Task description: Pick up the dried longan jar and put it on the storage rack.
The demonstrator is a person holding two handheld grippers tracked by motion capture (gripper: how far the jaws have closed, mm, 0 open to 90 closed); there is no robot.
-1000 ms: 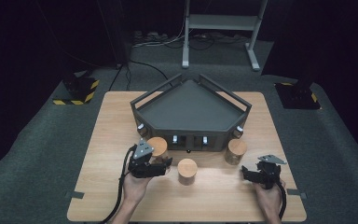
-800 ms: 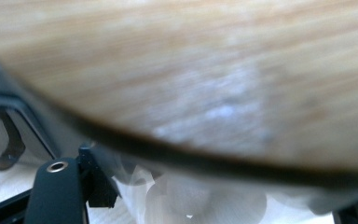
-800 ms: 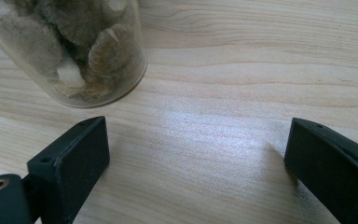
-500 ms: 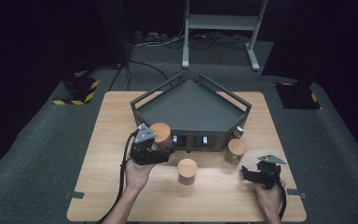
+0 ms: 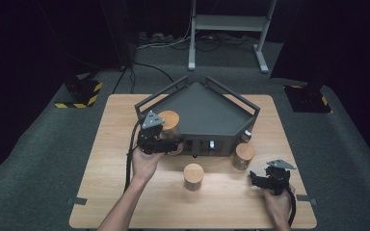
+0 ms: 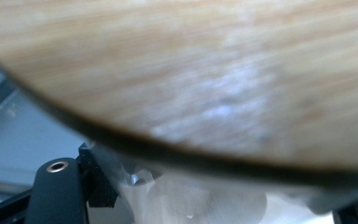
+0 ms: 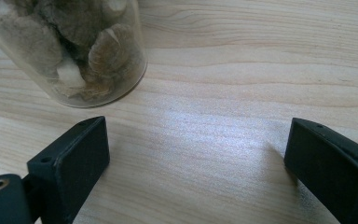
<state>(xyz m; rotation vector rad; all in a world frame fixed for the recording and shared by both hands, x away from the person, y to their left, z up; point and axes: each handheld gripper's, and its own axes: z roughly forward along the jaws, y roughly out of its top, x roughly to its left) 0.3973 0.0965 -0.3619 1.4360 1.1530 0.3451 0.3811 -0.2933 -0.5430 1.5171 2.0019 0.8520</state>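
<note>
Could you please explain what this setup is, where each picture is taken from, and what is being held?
A person sits at a wooden table and holds a hand-operated pair of tongs in each hand; there is no robot arm. The high view looks down from above the person's side. The other two pictures come from cameras riding on the tongs and look along their black jaws.

On the table stands a dark five-sided tray. In front of it stand two glass jars with wooden lids: the middle jar and the right jar.

The left tongs are shut on a third jar, held up at the tray's left edge; its wooden lid looms close in the left gripper view.

The right tongs stand open and empty on the table.
</note>
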